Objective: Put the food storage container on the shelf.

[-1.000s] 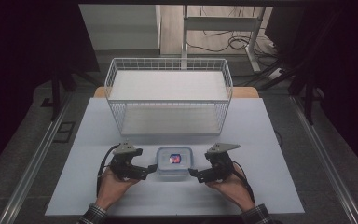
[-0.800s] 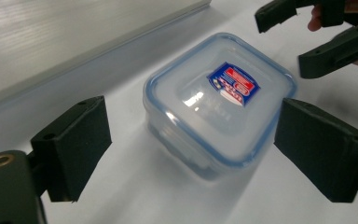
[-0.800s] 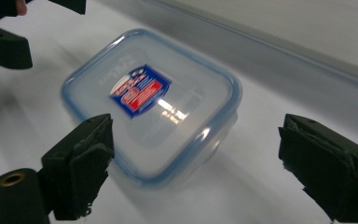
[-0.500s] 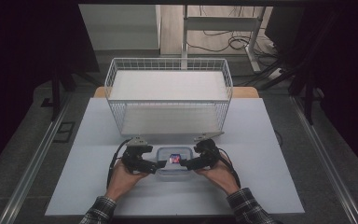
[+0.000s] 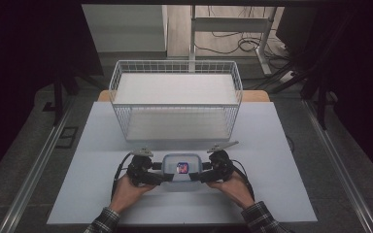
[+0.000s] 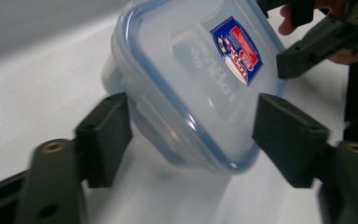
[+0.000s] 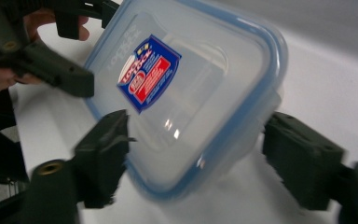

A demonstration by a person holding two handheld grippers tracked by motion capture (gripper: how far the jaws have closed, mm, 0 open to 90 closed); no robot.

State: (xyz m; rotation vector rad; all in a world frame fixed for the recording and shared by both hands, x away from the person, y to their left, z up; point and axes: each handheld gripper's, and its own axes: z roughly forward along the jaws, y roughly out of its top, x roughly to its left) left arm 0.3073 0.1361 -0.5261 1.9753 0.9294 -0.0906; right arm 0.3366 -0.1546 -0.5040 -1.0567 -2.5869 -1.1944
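High view shows a small square clear plastic food container with a blue-rimmed snap lid and a red and blue label [image 5: 180, 170] sitting flat on the pale grey surface [image 5: 281, 145], near its front edge and well in front of a white wire basket [image 5: 175, 97]. The left tongs [image 5: 159, 177] come at the box from one side and the right tongs [image 5: 197, 176] from the other, each held in a hand with a plaid cuff showing at the wrist, forearms converging from the bottom of the view and both tools pointing inward and about level with the surface. The box looks empty, so it is probably light, and its walls are likely stiff but smooth and glossy, which suggests it could slip or pivot if pinched on one corner only. In the left gripper view the left tongs [image 6: 193, 135] straddle a rounded corner of the box [image 6: 186, 79], one pad close against the wall and the other just clear of the lid rim; their jaws have just been closing with the box between them. The right gripper view shows the right tongs [image 7: 196, 158] likewise bracketing the opposite corner [image 7: 191, 84], also just closing, with a gap still visible on one side. A firmer hold would likely be across the flat side walls under the lid's lip, both sides at once.
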